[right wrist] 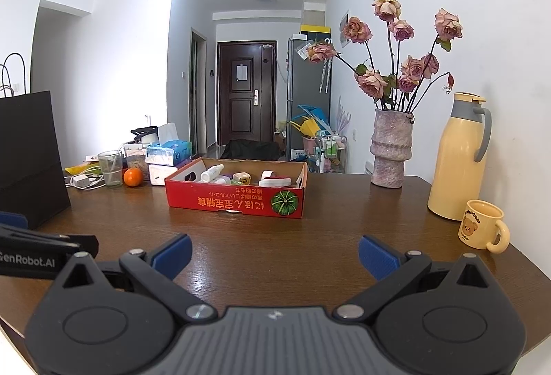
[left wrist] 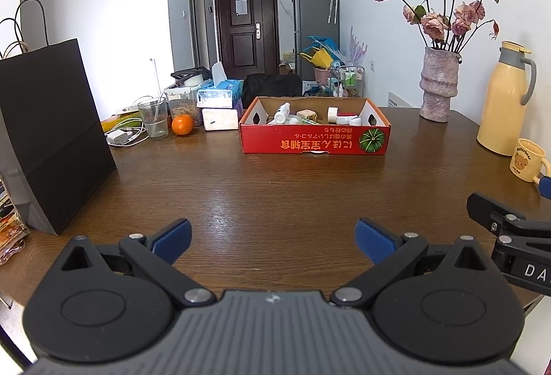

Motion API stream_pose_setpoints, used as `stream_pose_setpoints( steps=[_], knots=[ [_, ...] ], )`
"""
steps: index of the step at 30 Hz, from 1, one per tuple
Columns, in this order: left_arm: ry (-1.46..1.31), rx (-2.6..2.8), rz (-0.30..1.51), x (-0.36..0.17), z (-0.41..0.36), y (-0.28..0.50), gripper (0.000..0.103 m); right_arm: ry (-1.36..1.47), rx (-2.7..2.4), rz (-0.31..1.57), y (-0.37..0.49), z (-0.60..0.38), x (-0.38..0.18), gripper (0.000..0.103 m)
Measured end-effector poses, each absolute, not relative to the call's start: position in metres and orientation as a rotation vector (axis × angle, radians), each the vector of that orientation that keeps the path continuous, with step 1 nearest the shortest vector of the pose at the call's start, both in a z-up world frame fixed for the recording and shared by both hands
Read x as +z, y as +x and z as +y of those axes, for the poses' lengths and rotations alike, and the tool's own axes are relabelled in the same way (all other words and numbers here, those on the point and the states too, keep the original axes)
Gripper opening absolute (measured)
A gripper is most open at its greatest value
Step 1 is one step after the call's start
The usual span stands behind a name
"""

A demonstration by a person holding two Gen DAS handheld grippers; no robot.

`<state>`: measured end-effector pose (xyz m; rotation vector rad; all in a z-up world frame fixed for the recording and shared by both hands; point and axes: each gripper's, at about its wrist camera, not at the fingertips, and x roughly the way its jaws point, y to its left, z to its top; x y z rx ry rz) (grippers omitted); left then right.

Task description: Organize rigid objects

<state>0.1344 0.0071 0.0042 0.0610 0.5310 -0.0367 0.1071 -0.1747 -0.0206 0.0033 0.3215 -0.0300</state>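
Both tongs, left (left wrist: 273, 240) and right (right wrist: 274, 256), hang spread wide and empty above the brown wooden desk (left wrist: 275, 189), well short of the red cardboard box (left wrist: 315, 137) holding small white bottles and containers (left wrist: 283, 113).

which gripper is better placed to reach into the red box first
Probably the left gripper: the red box sits almost straight ahead of its open jaws. For the right gripper, also open and empty, the box lies off to its left.

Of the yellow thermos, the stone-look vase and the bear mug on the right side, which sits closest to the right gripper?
The bear mug: it stands nearest the table's front edge, ahead of the thermos and vase.
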Motion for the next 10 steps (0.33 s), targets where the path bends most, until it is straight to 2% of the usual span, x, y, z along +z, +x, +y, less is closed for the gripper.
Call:
stream_pose_setpoints(
  steps=[10],
  knots=[
    [0.056, -0.049, 0.527, 0.0021, 0.0092, 0.1355, 0.103, -0.004, -0.032, 0.331, 0.1091, -0.1726, -0.0244, 0.103]
  ],
)
